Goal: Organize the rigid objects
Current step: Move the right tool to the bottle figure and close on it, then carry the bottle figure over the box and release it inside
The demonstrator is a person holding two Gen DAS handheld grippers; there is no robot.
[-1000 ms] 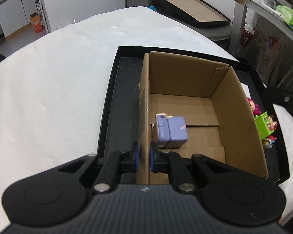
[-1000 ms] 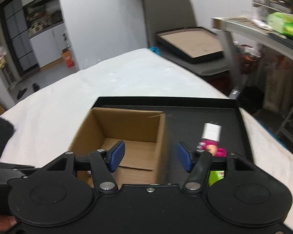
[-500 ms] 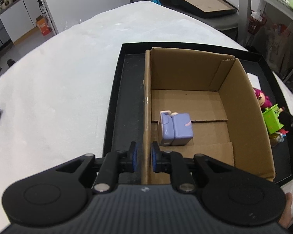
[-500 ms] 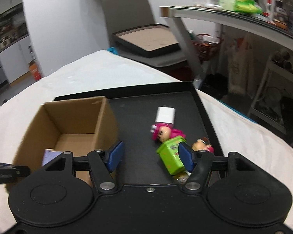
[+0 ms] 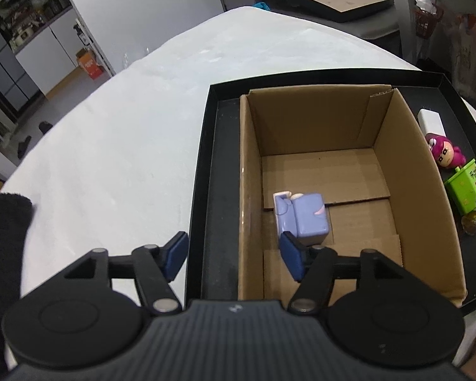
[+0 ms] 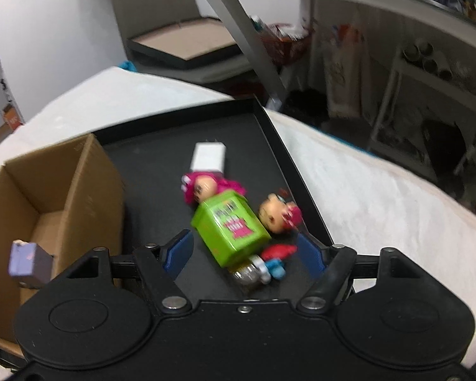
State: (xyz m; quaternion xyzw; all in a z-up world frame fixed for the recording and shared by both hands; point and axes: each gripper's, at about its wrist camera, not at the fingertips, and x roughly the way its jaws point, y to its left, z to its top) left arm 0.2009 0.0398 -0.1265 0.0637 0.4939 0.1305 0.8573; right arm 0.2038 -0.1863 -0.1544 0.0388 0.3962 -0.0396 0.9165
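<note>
The left gripper [image 5: 233, 255] has its jaws wide open and holds nothing. They sit on either side of the cardboard box [image 5: 409, 171] wall. The purple block [image 5: 303, 217] lies in the box. The right gripper [image 6: 244, 255] is open too, with the green box [image 6: 230, 227] between its jaws on the black tray [image 6: 155, 149].

White-covered table [image 5: 136, 146]. Directly on it: shallow black tray [image 5: 206, 171], toward 3 o'clock in left wrist view; table cover showing past tray at 9 and 12 o'clock.
</note>
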